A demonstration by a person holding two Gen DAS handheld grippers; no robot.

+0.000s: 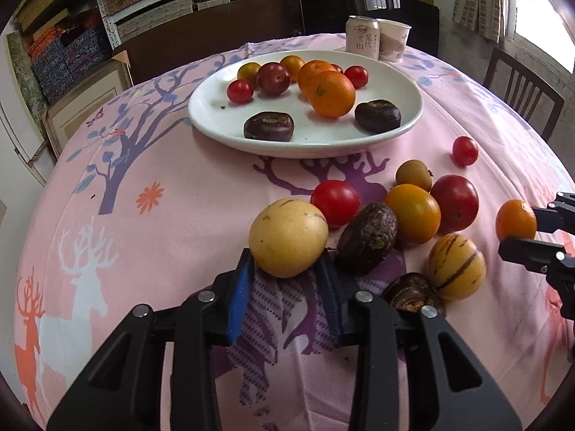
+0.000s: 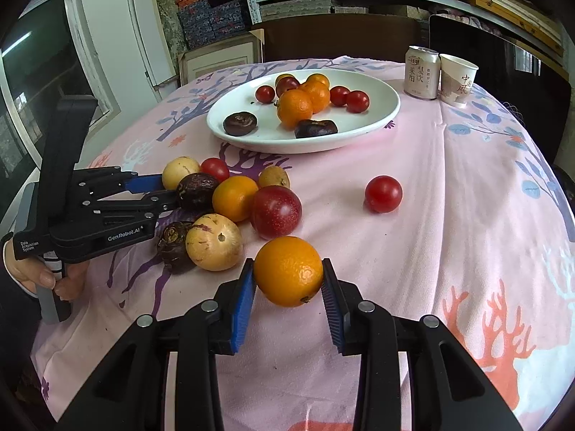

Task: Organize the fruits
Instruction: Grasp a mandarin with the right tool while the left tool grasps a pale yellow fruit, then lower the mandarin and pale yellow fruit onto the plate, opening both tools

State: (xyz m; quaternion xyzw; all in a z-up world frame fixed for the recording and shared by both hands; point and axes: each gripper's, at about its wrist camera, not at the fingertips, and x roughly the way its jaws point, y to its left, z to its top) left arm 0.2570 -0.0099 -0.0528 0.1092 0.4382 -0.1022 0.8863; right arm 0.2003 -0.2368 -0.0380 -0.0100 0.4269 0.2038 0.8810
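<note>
two fruits clamped: left hand-held gripper [image 1: 287,269] w/ yellow melon [image 1: 288,237], right hand-held gripper [image 2: 289,280] w/ orange [image 2: 288,270].

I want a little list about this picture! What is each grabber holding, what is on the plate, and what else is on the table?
left gripper: shut on a pale yellow fruit
right gripper: shut on an orange
plate: white, holds oranges, small red tomatoes, a plum and two dark brown fruits
loose pile: more fruit on the tablecloth between the grippers, touching each other
stray fruit: one red tomato lying apart
behind the plate: a drink can beside a paper cup
</note>
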